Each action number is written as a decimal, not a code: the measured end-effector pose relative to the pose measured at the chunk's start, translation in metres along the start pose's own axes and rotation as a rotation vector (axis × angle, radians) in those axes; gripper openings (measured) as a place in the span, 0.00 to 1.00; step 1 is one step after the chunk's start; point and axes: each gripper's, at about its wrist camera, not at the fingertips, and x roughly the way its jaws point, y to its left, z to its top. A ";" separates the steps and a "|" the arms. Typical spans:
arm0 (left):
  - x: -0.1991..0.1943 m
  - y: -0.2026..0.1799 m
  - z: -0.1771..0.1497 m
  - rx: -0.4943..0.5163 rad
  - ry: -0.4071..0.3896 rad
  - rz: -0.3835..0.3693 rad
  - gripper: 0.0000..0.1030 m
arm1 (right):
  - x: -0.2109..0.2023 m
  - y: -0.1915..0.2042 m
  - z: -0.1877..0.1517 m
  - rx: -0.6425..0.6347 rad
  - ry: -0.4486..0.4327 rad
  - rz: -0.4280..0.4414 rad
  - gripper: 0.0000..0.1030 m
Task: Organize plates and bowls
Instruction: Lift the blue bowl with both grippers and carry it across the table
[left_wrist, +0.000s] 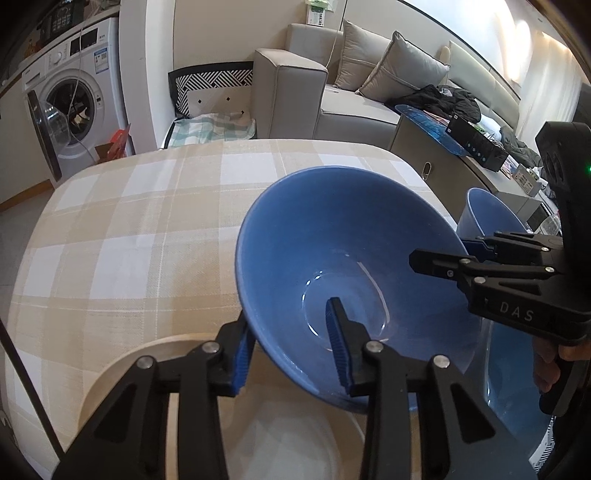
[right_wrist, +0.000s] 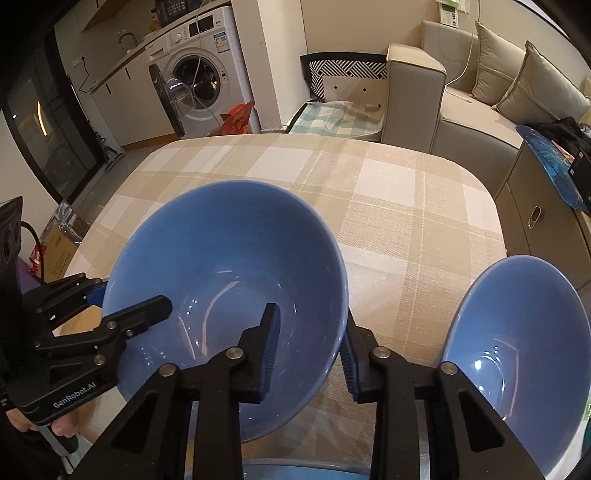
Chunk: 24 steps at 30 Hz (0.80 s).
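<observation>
A large blue bowl is held above the checked tablecloth by both grippers. My left gripper straddles its near-left rim, one finger inside and one outside; it also shows at the bowl's left rim in the right wrist view. My right gripper straddles the right rim the same way and shows in the left wrist view. A second blue bowl stands to the right. A white plate on a beige plate lies below the held bowl.
The table with the beige checked cloth stretches ahead. Another blue dish shows at the bottom edge under my right gripper. A grey sofa, a side cabinet and a washing machine stand beyond the table.
</observation>
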 end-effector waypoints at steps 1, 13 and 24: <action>-0.001 0.000 0.000 0.005 -0.003 0.006 0.35 | -0.001 0.000 0.000 0.002 -0.003 0.001 0.28; -0.025 -0.002 0.005 0.001 -0.017 0.008 0.35 | -0.034 0.011 0.007 -0.023 -0.040 -0.012 0.29; -0.064 -0.023 0.002 0.040 -0.048 -0.010 0.35 | -0.083 0.017 -0.007 -0.017 -0.076 -0.031 0.29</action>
